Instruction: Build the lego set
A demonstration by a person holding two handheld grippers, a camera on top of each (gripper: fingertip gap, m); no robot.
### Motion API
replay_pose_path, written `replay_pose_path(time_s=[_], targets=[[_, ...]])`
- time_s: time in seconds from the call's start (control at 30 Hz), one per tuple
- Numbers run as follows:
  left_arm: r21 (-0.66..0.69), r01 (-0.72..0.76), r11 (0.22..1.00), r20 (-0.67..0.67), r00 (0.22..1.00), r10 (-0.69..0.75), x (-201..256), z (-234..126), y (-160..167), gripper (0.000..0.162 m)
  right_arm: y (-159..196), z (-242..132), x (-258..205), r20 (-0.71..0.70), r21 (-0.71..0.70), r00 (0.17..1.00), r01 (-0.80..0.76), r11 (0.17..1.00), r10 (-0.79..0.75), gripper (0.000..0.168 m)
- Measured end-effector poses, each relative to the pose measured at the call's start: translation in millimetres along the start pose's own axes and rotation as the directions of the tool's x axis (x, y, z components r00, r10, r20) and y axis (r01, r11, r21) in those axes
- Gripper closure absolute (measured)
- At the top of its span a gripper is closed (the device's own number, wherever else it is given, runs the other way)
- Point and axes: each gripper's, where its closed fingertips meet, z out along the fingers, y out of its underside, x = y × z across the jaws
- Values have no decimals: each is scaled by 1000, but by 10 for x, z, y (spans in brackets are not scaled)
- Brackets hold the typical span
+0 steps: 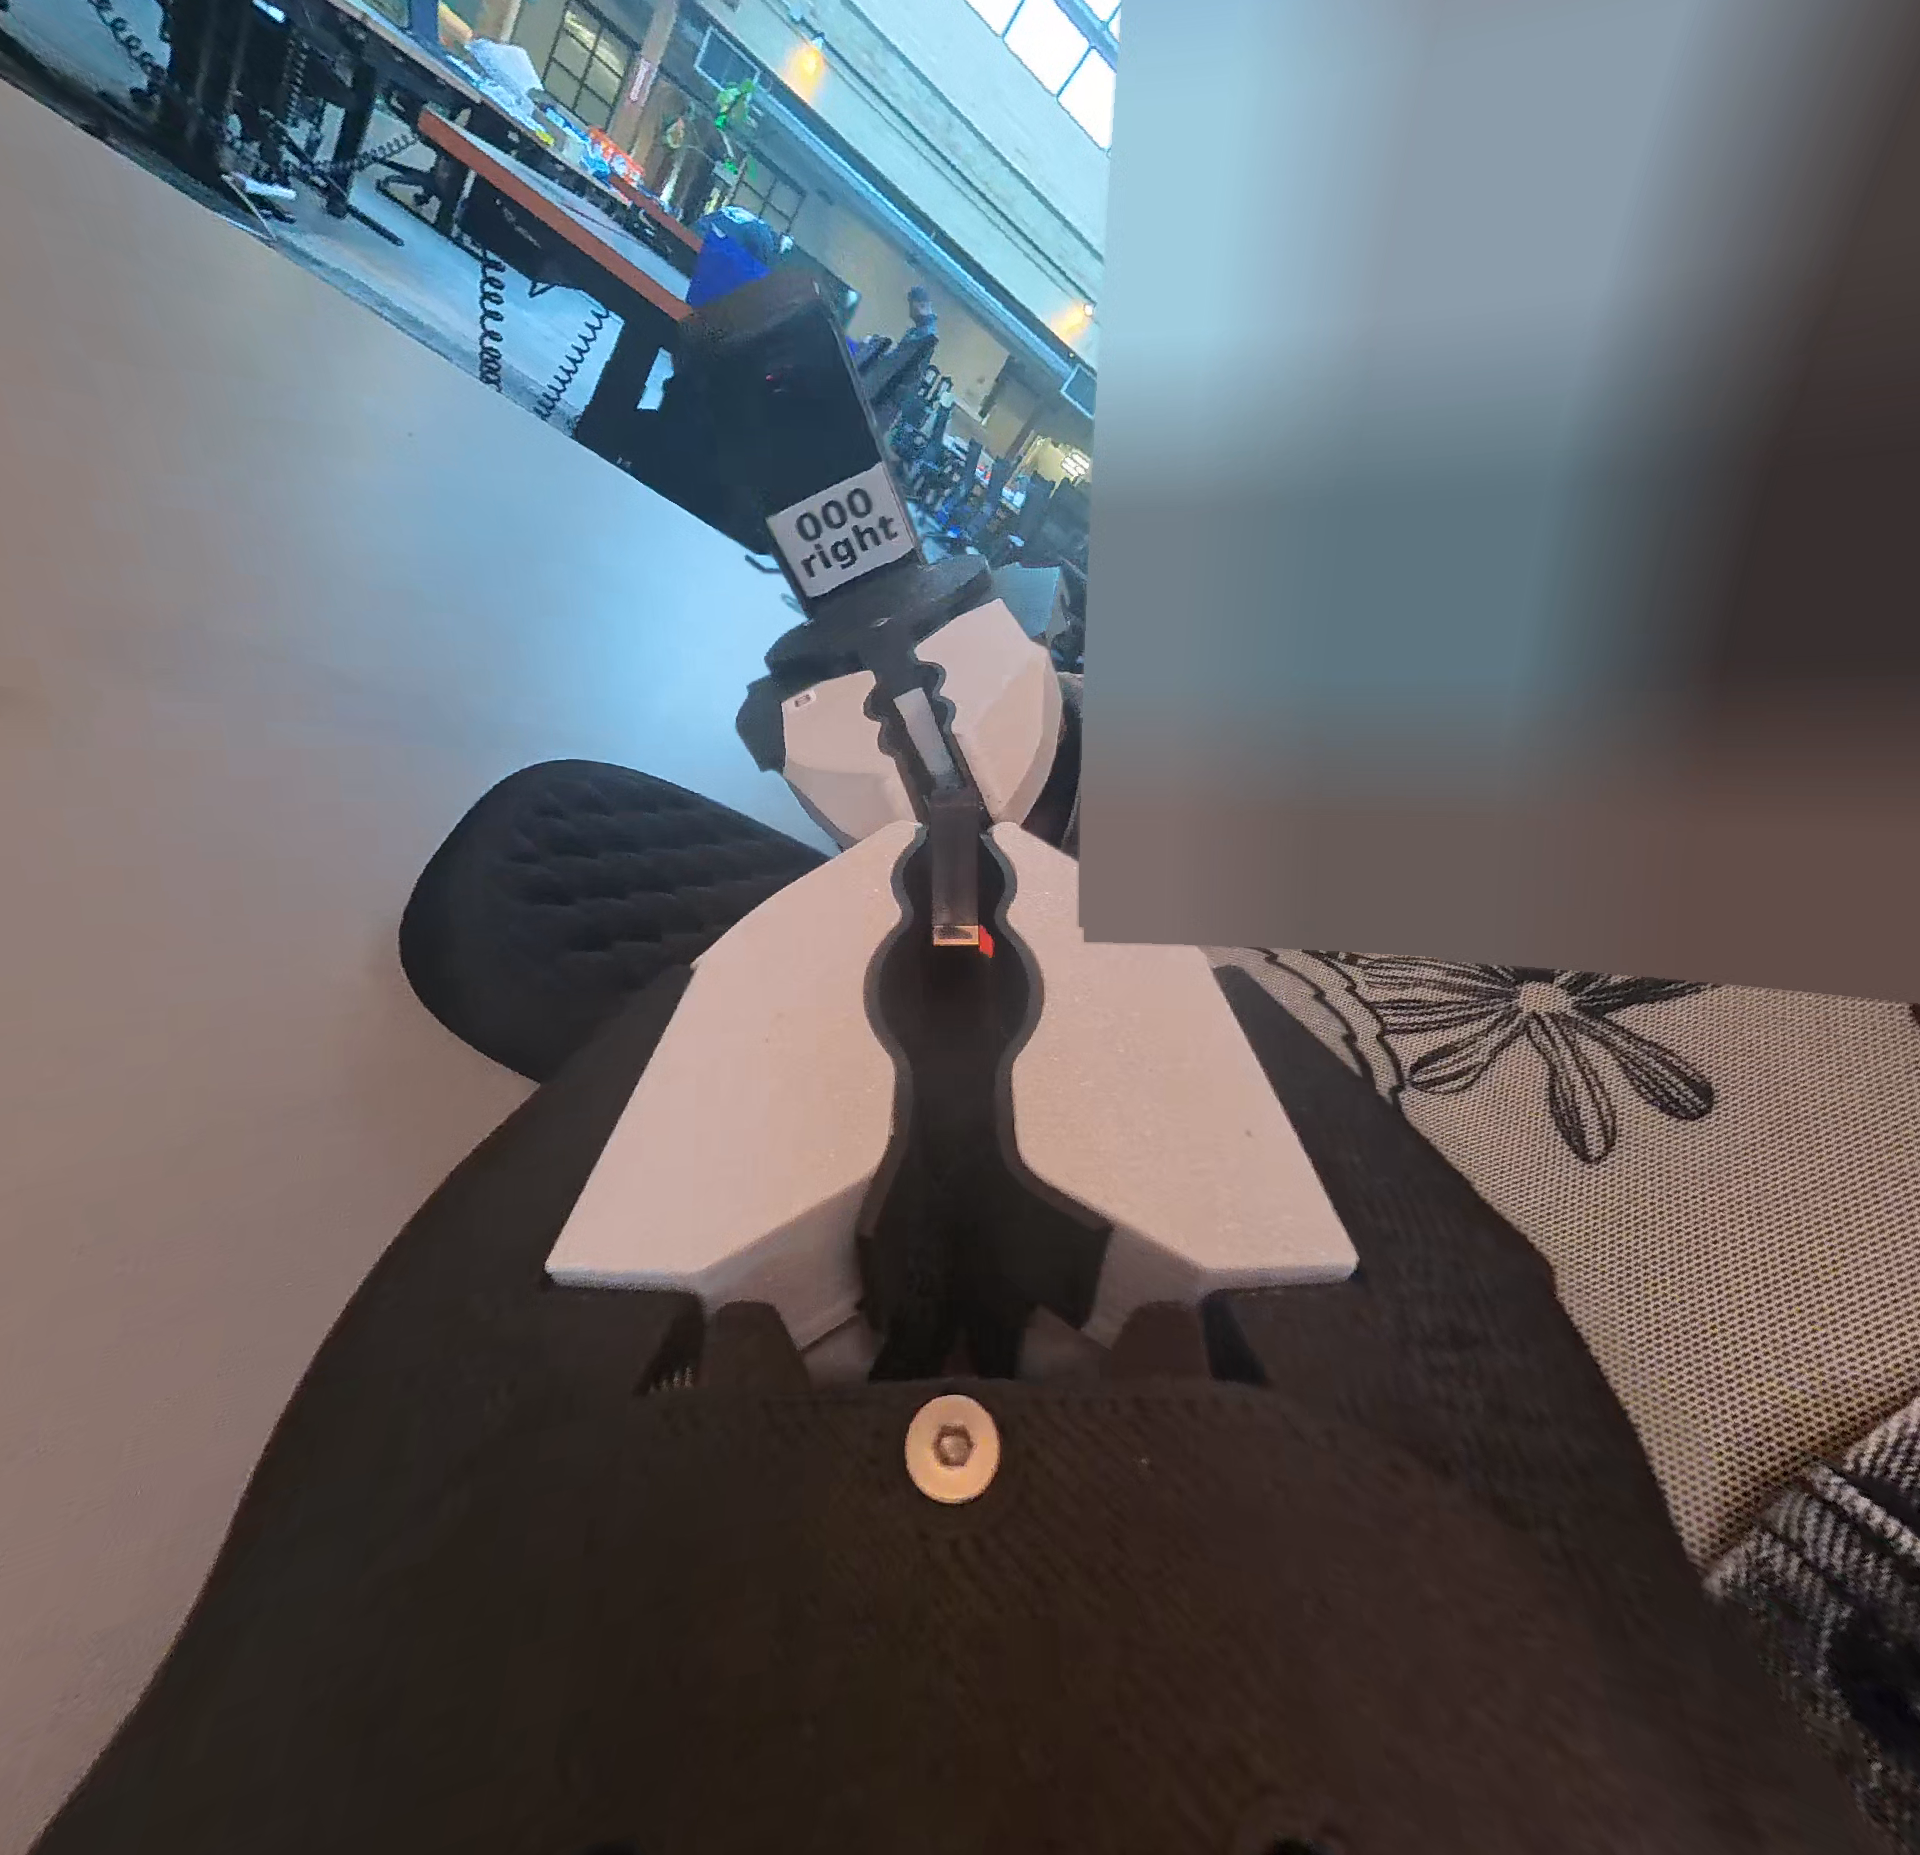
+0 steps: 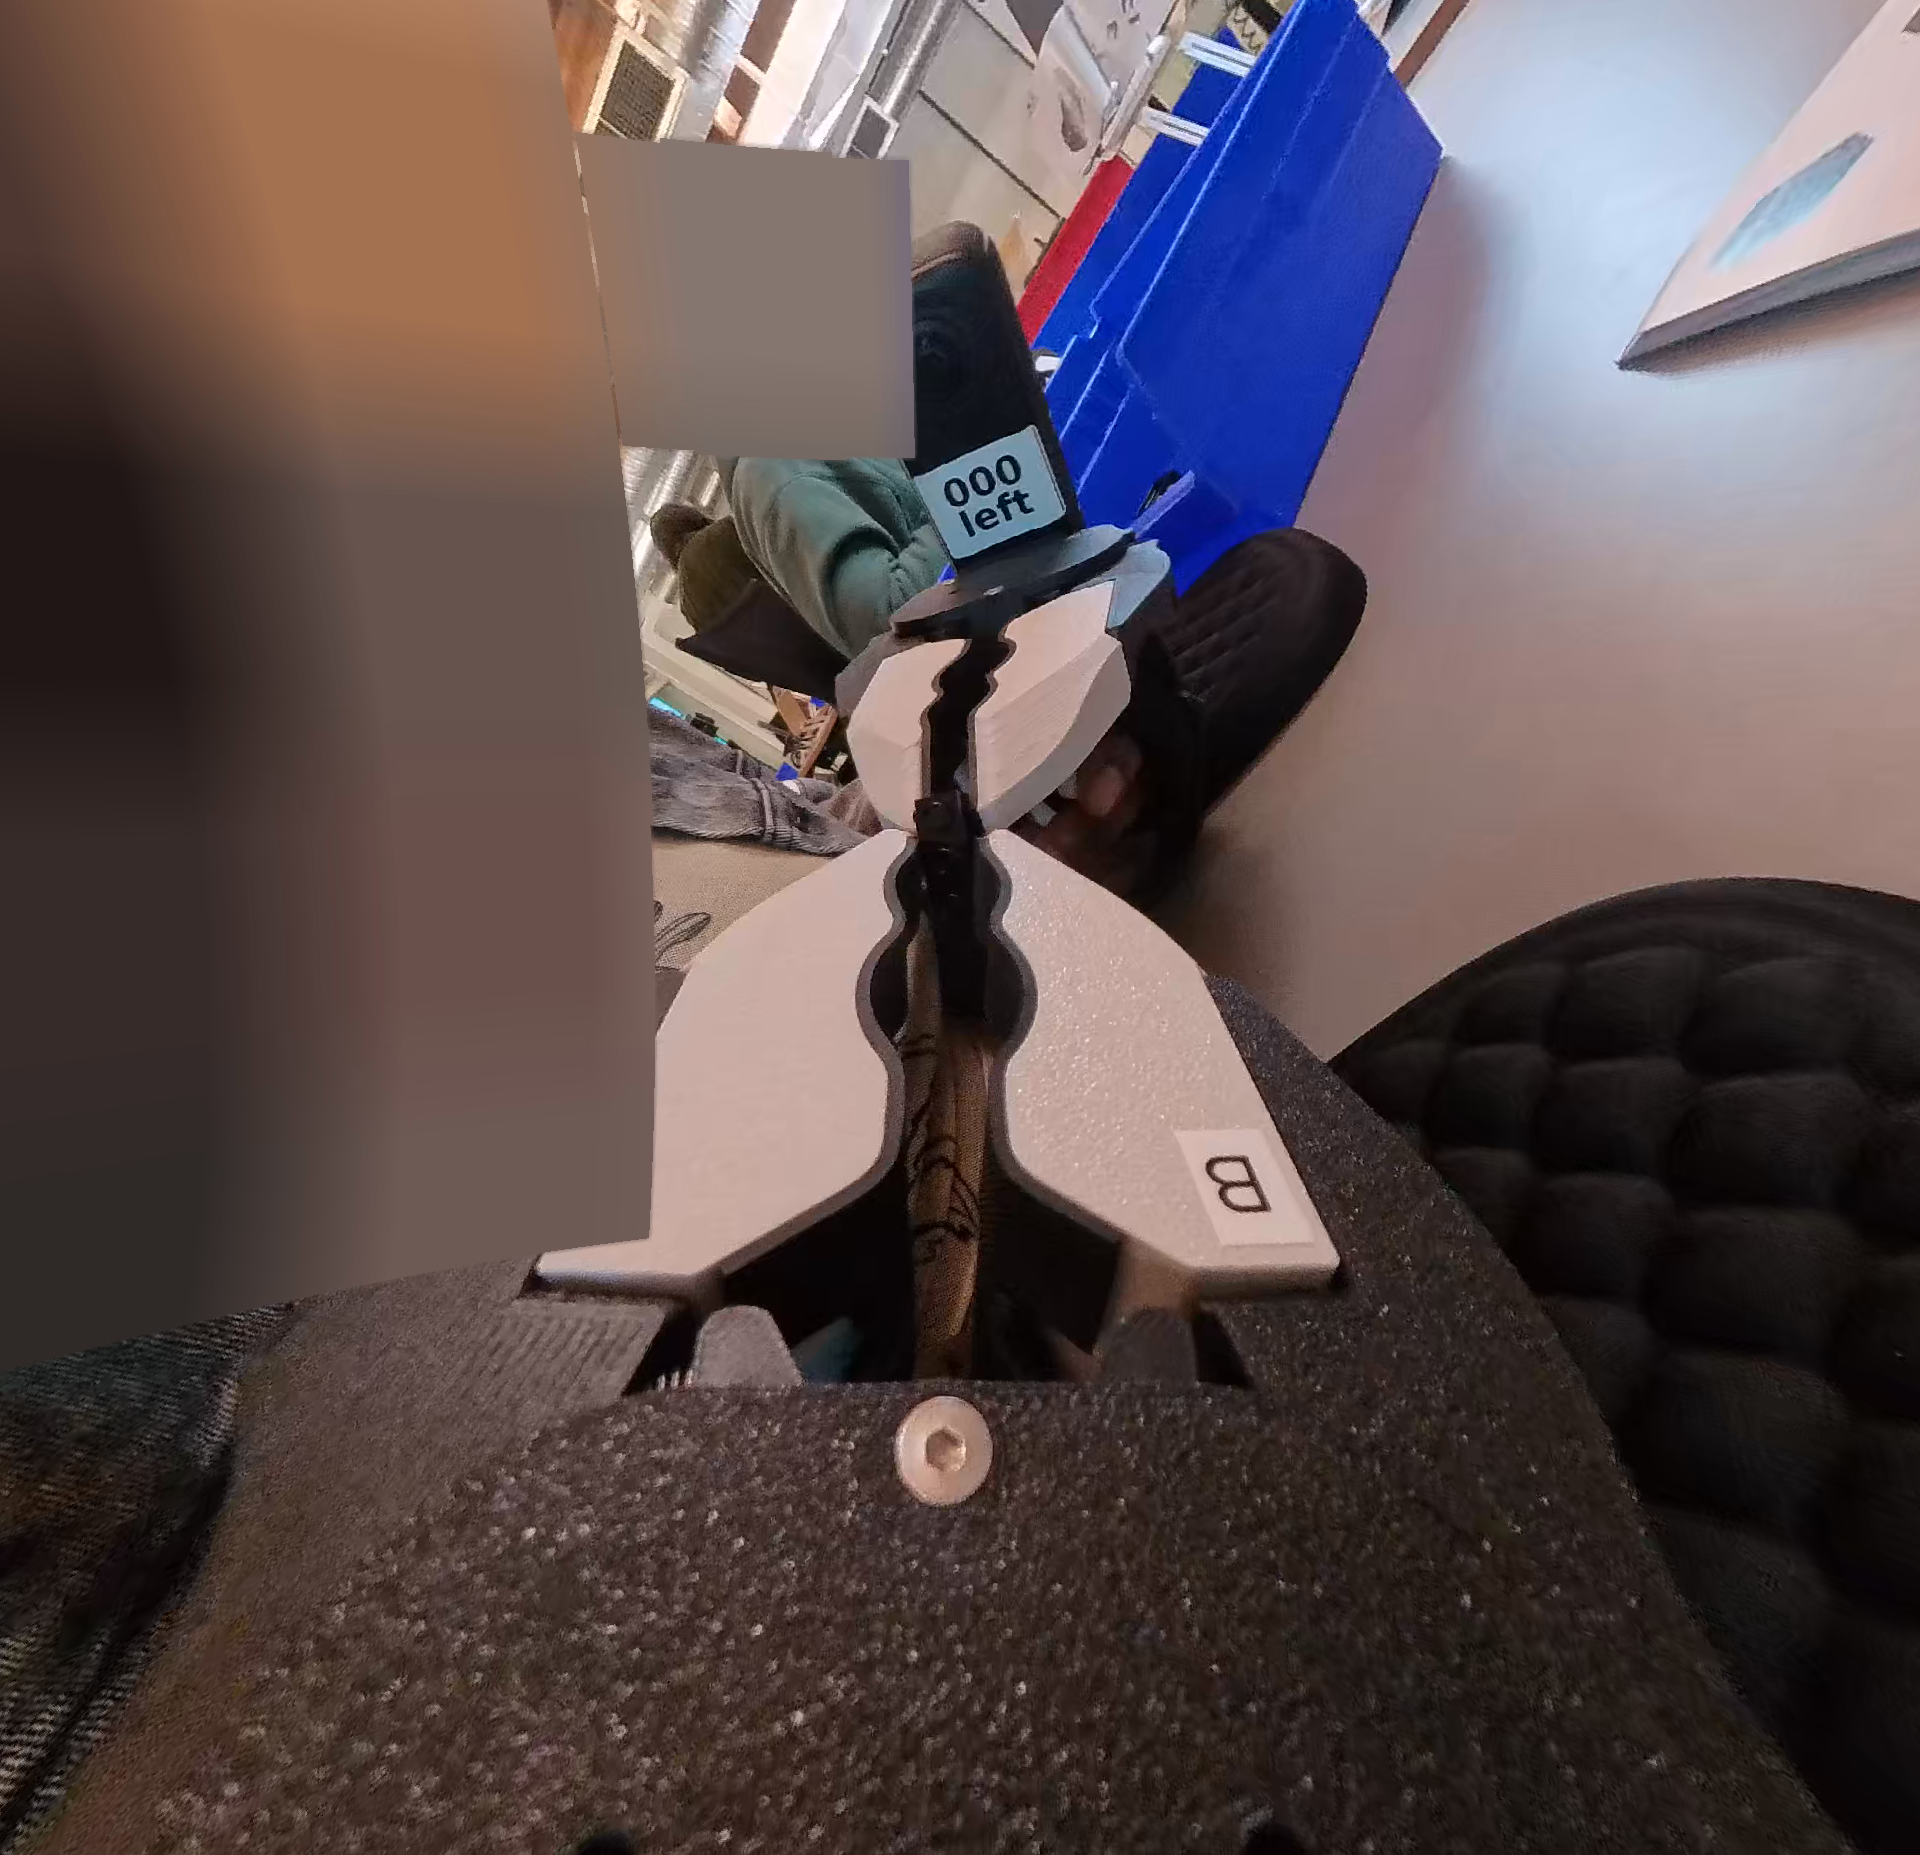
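Two grippers held up in the air meet tip to tip, each pinching one end of the same small lego piece. In the left wrist view, a pale surface (image 1: 260,714) fills the left side, with a black mesh chair back (image 1: 582,891) rising just in front of it. At centre, the left gripper (image 1: 951,849) has its white fingers (image 1: 790,1057) drawn narrow, clamped at the tips on a slim dark lego piece (image 1: 956,886) that shows a pale end and a speck of red beside it. Straight beyond, touching the far end of that piece, is the right gripper (image 1: 920,756), also closed on it, with a white label on its black body. To the right, patterned grey fabric with black flowers (image 1: 1558,1130) lies below a large blurred patch. In the right wrist view, going left to right: a blurred patch, then a person in a green top (image 2: 831,538) seated far off, then the right gripper (image 2: 945,860) at centre, narrow and gripping the black lego piece (image 2: 951,912). The left gripper (image 2: 940,787) faces it from beyond, tips against the same piece. Blue folded bins (image 2: 1247,278) stand behind, and a black padded chair back (image 2: 1662,1182) sits at lower right against the pale surface (image 2: 1558,610).
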Motion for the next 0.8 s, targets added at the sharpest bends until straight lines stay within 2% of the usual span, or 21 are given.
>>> replay_pose_path(time_s=[0.03, 0.13, 0.23, 0.37, 0.47, 0.53, 0.63, 0.73, 0.8], targets=[[0, -9, 1000, 12, 1000, 9, -16, -2, 5, 153, -1, -1, 16, -8, 0, 1000, -1, 1000, 1, 159], [-15, -22, 1000, 43, 999, 23, -51, -9, 30, 153, 7, 1, 62, -59, -16, 997, 46, 999, -47, 160], [-52, -38, 998, 72, 997, 42, -84, 11, 89, 153, 39, -27, 116, -178, -91, 964, 182, 979, -196, 160], [-81, -41, 996, 69, 996, 47, -81, 23, 135, 153, 70, -50, 132, -256, -167, 907, 298, 940, -334, 160], [-107, -24, 994, 72, 997, 32, -100, 58, 177, 152, 103, -95, 151, -294, -254, 825, 419, 872, -482, 160], [-79, 38, 996, 43, 998, -35, -95, 96, 152, 150, 86, -133, 128, -301, -284, 773, 487, 826, -559, 160], [-99, 119, 988, 22, 993, -117, -127, 164, 190, 148, 109, -210, 158, -323, -294, 762, 483, 825, -561, 160], [-171, 73, 983, 85, 995, -59, -219, 264, 255, 148, 141, -334, 235, -378, -314, 748, 451, 836, -546, 160], [-235, -9, 972, 120, 992, 38, -287, 330, 294, 149, 157, -422, 290, -415, -367, 709, 444, 817, -571, 160]])
